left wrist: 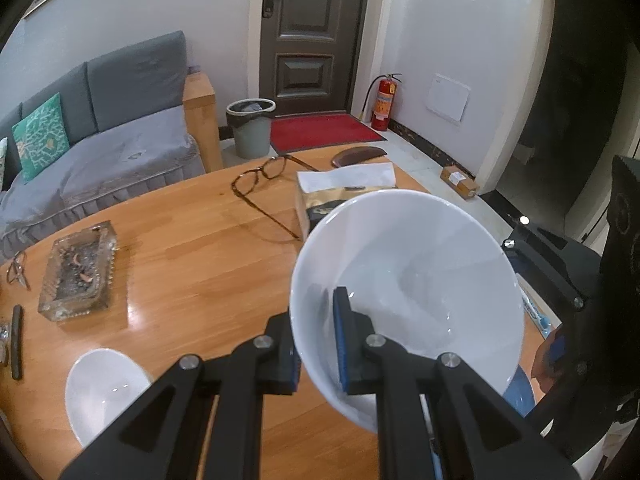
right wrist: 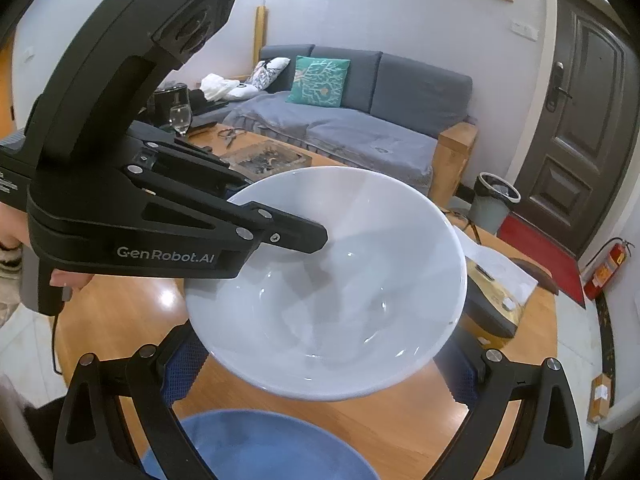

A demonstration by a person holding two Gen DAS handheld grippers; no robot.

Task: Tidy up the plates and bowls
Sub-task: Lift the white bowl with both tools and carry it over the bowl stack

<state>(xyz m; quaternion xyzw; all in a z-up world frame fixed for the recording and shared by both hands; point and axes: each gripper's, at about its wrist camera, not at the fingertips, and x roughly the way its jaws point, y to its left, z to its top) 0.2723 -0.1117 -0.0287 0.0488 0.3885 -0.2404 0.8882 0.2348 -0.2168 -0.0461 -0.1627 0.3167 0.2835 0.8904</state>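
My left gripper (left wrist: 318, 344) is shut on the rim of a large white bowl (left wrist: 412, 284), one finger inside and one outside, and holds it tilted above the wooden table (left wrist: 200, 248). In the right wrist view the same bowl (right wrist: 340, 300) hangs in front, with the left gripper's body (right wrist: 132, 208) coming in from the left. My right gripper (right wrist: 320, 376) is open and empty, its fingers either side below the bowl. A blue dish (right wrist: 260, 448) lies under it, also seen at the right in the left wrist view (left wrist: 518, 394). A second white bowl (left wrist: 104, 392) sits at the table's near left.
On the table are a glass ashtray (left wrist: 78, 270), two pairs of glasses (left wrist: 264, 176), a tissue box (left wrist: 340, 192) and a dark comb (left wrist: 360, 156). A wine glass (right wrist: 180, 118) stands at the far end. A sofa (left wrist: 100, 140), bin (left wrist: 250, 128) and fire extinguisher (left wrist: 384, 100) lie beyond.
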